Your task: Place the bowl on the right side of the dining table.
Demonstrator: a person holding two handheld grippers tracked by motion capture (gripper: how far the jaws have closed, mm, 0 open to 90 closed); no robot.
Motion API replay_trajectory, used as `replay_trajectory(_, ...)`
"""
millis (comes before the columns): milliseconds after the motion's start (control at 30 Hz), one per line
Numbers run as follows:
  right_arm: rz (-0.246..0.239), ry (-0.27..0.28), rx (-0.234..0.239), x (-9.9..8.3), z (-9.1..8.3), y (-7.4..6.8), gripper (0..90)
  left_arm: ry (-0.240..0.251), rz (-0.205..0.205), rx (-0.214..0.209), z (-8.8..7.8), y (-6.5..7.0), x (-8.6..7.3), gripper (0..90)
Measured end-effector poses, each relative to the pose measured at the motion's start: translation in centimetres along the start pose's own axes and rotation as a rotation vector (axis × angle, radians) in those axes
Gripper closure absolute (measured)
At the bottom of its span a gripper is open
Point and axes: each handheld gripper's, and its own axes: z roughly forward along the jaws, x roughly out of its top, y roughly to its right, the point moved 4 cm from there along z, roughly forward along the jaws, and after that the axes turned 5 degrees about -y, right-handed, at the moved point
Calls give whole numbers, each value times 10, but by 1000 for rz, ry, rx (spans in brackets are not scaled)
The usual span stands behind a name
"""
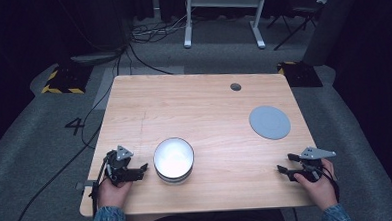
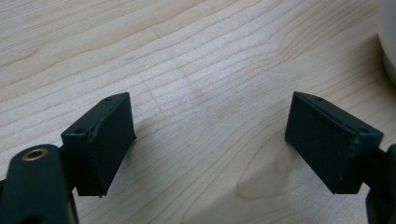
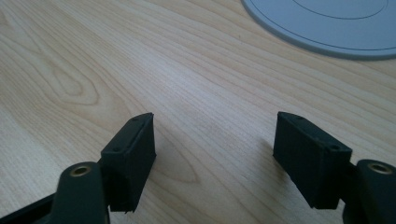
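Note:
A white bowl (image 1: 173, 159) stands on the wooden table (image 1: 194, 105) near its front edge, left of centre. Its rim shows at the right edge of the left gripper view as the bowl (image 2: 388, 42). A flat grey round disc (image 1: 269, 122) lies toward the right side, and the right gripper view shows this disc (image 3: 327, 23) at the top. My left gripper (image 1: 144, 169) rests just left of the bowl, open, with bare wood between its jaws; it appears again as the left gripper (image 2: 210, 140). My right gripper (image 1: 281, 166) sits at the front right, open and holding nothing, seen close up as the right gripper (image 3: 215, 154).
A small dark round hole (image 1: 235, 86) marks the table near its far edge. Cables (image 1: 84, 125) run over the grey floor left of the table. A white frame stand (image 1: 225, 14) is behind the table, with yellow-black striped bases (image 1: 62, 79) at the sides.

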Motion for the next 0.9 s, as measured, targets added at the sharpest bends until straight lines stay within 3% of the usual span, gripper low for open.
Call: replay_trajectory(900, -3, -2, 2, 0, 0, 0, 299, 6, -2, -10, 1, 0, 1, 166)
